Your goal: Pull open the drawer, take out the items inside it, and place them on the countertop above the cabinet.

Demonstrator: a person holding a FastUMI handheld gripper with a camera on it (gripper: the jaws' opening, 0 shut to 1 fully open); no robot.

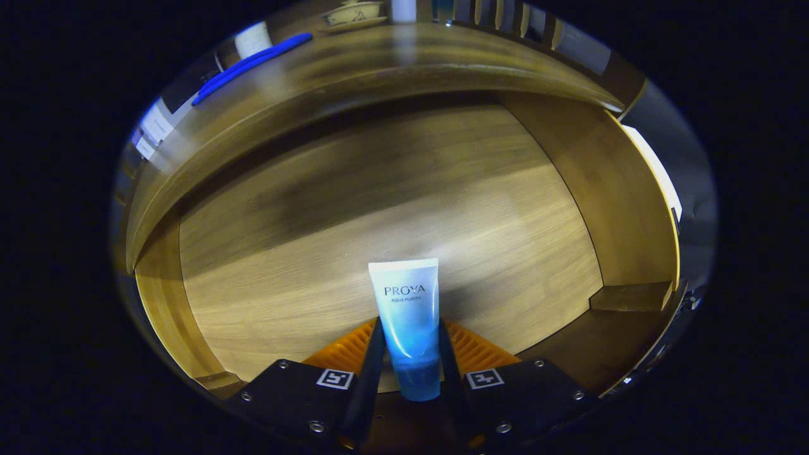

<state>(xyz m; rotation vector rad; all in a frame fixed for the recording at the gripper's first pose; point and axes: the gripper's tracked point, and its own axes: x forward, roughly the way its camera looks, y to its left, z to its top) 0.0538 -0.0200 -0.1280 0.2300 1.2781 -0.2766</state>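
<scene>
Between the two black fingers of your hand-held gripper (411, 363) sits a blue-and-white cosmetic tube (407, 316), pinched on both sides near its darker cap end, its flat sealed end pointing ahead over the open wooden drawer (379, 208). Beyond the drawer runs the surface (404, 60) where the tube belongs. Your grip is low on a soft, smooth tube, so it may pivot or slide out as you lift. Raise it too little, and it could catch the surface's front edge.

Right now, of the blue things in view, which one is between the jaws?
The blue-and-white tube, gripped over the open drawer; the blue pen-like thing lies beyond on the countertop.
</scene>
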